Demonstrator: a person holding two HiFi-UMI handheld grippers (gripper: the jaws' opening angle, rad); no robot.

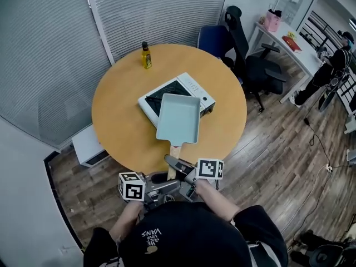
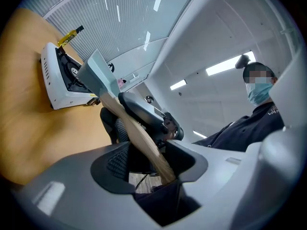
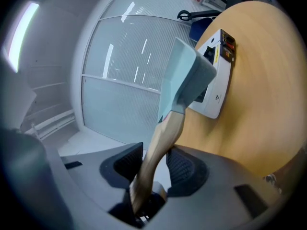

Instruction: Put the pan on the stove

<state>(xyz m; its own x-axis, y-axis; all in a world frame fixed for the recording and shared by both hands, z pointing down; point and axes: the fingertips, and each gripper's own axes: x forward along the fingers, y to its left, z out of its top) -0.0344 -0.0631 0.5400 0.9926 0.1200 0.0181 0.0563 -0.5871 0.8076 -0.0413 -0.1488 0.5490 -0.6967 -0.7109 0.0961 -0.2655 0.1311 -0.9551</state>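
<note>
A pale blue-green rectangular pan [image 1: 179, 117] lies over the white portable stove [image 1: 189, 87] on the round wooden table [image 1: 117, 110]. I cannot tell whether it rests on the burner. Its wooden handle [image 1: 173, 163] reaches back past the table's near edge. My left gripper [image 1: 166, 183] is shut on the handle's end [image 2: 139, 135], and my right gripper [image 1: 178, 166] is shut on the handle [image 3: 160, 145] a little further up. In the left gripper view the pan [image 2: 98, 71] stands over the stove [image 2: 60, 83], with the right gripper [image 2: 153, 119] ahead. The right gripper view shows the pan [image 3: 184, 75] above the stove [image 3: 218, 80].
A yellow oil bottle [image 1: 146, 55] stands at the table's far edge. Office chairs [image 1: 245, 43] crowd the far right side, with a white desk [image 1: 289, 40] beyond them and a person [image 1: 334, 65] at the right. A white box [image 1: 89, 146] sits low on the left.
</note>
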